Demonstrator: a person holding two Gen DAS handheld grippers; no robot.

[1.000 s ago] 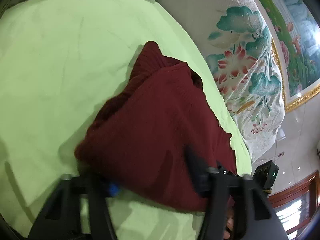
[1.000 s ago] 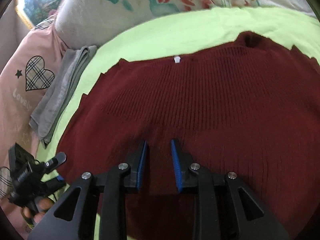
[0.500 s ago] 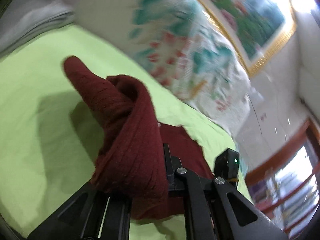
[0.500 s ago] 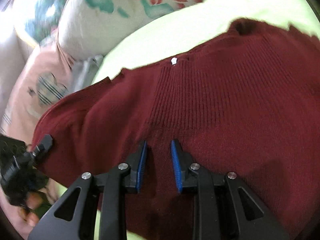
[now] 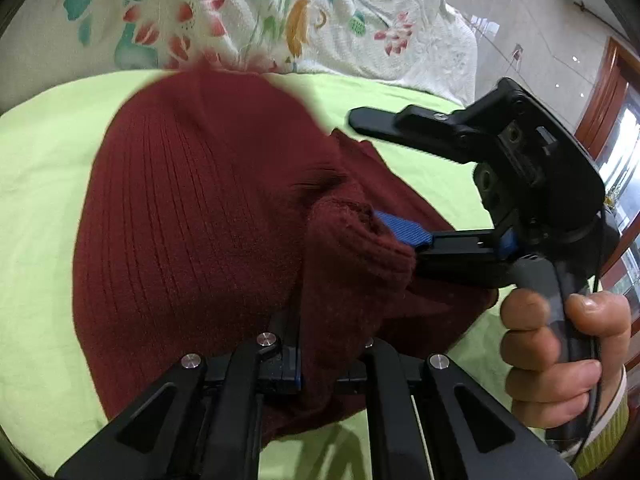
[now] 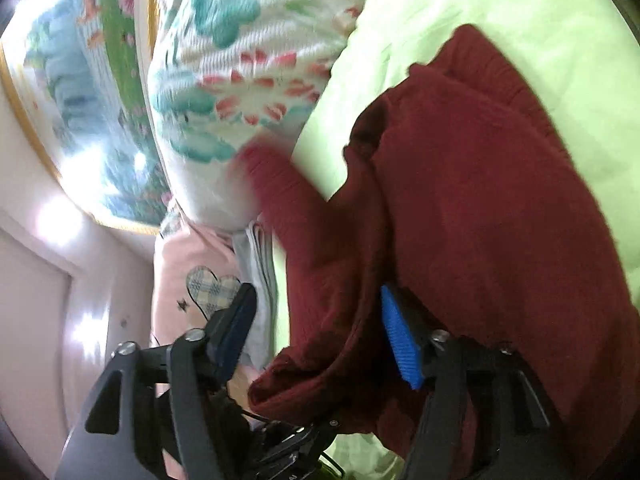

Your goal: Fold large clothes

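A dark red ribbed knit sweater (image 5: 192, 232) lies bunched on a light green sheet (image 5: 36, 184). My left gripper (image 5: 324, 356) is shut on a fold of the sweater and holds it up over the rest. My right gripper (image 6: 316, 336) is open, its jaws wide apart around a hanging fold of the sweater (image 6: 480, 216). In the left wrist view the right gripper (image 5: 384, 176) comes in from the right, one blue-padded finger (image 5: 404, 230) tucked under a sweater edge, the other finger above the cloth. A hand grips its handle.
A white quilt with a flower print (image 5: 280, 20) is heaped behind the sheet. A pink garment with a plaid heart (image 6: 208, 284) and folded grey cloth (image 6: 260, 264) lie at the bed's edge. A framed painting (image 6: 80, 80) hangs behind.
My left gripper has lifted its sweater fold and carried it over toward the right gripper. My right gripper has opened wide and tilted, and the sweater now hangs between its fingers.
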